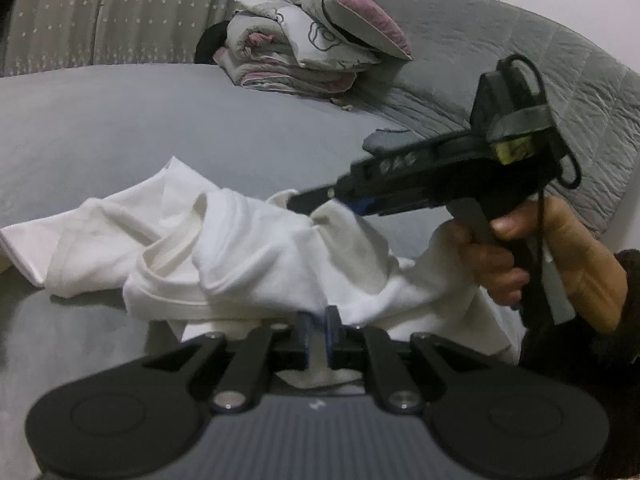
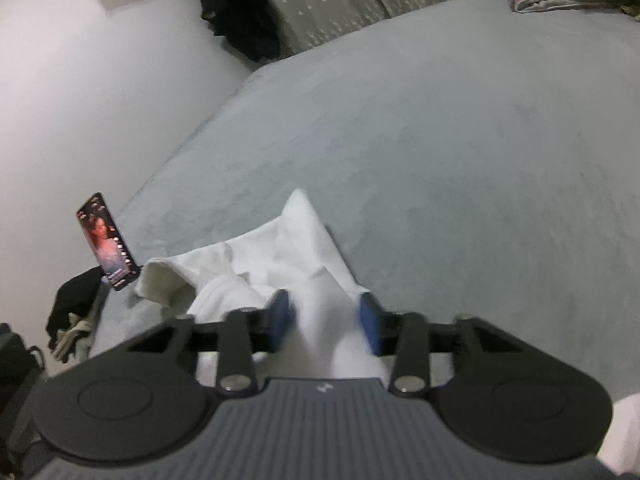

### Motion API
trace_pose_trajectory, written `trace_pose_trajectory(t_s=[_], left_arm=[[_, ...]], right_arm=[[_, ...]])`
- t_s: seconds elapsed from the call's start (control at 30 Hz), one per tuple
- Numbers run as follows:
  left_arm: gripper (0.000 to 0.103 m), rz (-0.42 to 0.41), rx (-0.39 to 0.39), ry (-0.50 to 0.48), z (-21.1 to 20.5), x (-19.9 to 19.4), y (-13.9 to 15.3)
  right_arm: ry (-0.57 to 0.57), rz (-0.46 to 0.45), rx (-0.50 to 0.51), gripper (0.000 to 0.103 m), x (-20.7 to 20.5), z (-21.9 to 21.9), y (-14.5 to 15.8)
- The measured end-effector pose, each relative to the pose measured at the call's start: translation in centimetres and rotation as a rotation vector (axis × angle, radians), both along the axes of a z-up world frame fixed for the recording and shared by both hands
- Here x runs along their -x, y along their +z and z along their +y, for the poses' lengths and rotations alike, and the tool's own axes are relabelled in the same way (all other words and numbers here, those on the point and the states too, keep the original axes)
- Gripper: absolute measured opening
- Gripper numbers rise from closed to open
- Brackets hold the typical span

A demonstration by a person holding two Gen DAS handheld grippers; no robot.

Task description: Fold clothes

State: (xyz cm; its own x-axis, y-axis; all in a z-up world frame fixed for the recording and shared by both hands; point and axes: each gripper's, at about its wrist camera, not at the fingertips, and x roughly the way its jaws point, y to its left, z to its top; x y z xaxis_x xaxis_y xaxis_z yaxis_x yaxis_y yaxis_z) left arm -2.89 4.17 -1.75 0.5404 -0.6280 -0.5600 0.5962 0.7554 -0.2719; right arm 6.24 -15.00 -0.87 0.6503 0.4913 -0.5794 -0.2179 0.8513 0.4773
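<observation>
A crumpled white T-shirt [image 1: 240, 256] lies bunched on the grey bed [image 1: 160, 128]. My left gripper [image 1: 319, 332] is shut on a fold of the white T-shirt at its near edge. My right gripper [image 1: 304, 202] reaches in from the right, held by a hand, its tips on the shirt's upper ridge. In the right wrist view the right gripper [image 2: 326, 322] has its blue pads [image 2: 280, 316] apart, with a fold of the white T-shirt [image 2: 280, 248] lying between them, not pinched.
A stack of folded bedding and a purple-edged pillow [image 1: 312, 40] sits at the back of the bed. A quilted grey headboard [image 1: 520, 60] is at the right. A phone [image 2: 108, 236] stands at the bed's left edge above dark clothes [image 2: 72, 312]. Floor [image 2: 80, 80] lies left.
</observation>
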Motion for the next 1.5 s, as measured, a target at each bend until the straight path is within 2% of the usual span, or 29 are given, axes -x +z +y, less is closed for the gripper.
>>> trace_pose_trajectory(t_s=[0.1,0.17,0.23,0.47,0.63,0.97,1.27,1.37,1.5], left_arm=[[0.016,-0.007,0.009,0.01,0.4,-0.2,0.3],[0.025,-0.016,0.012,0.027,0.7,-0.3,0.6],[0.03,-0.03,0.009,0.047,1.1,-0.5,0.8],[0.041,-0.071,-0.006,0.118,2.1,-1.3,1.3],[0.043,-0.079,-0.024,0.164,2.4,-2.6,1.2],[0.046,-0.071,-0.06,0.225,2.6,-6.3,1.0],[0.048,-0.055,-0.087,0.302,3.0,-9.3,0.8],[0.048,-0.042,-0.115,0.352,3.2,-10.5,0.5],[0.048,-0.062,-0.209,0.402,2.7,-12.0,-0.1]], right_arm=[[-0.02,-0.02,0.031,0.008,0.0,0.4,0.1],[-0.043,-0.056,0.052,0.008,0.4,0.3,0.7],[-0.069,-0.102,0.061,0.007,1.0,0.0,1.6],[-0.19,-0.262,0.103,0.007,3.1,-1.7,4.4],[-0.3,-0.353,0.161,0.007,4.4,-3.3,5.4],[-0.524,-0.403,0.272,0.007,5.2,-7.1,5.6],[-0.683,-0.372,0.37,0.007,6.0,-10.8,4.7],[-0.724,-0.347,0.387,0.007,6.0,-12.0,4.3],[-0.749,-0.298,0.4,0.007,5.8,-13.2,3.6]])
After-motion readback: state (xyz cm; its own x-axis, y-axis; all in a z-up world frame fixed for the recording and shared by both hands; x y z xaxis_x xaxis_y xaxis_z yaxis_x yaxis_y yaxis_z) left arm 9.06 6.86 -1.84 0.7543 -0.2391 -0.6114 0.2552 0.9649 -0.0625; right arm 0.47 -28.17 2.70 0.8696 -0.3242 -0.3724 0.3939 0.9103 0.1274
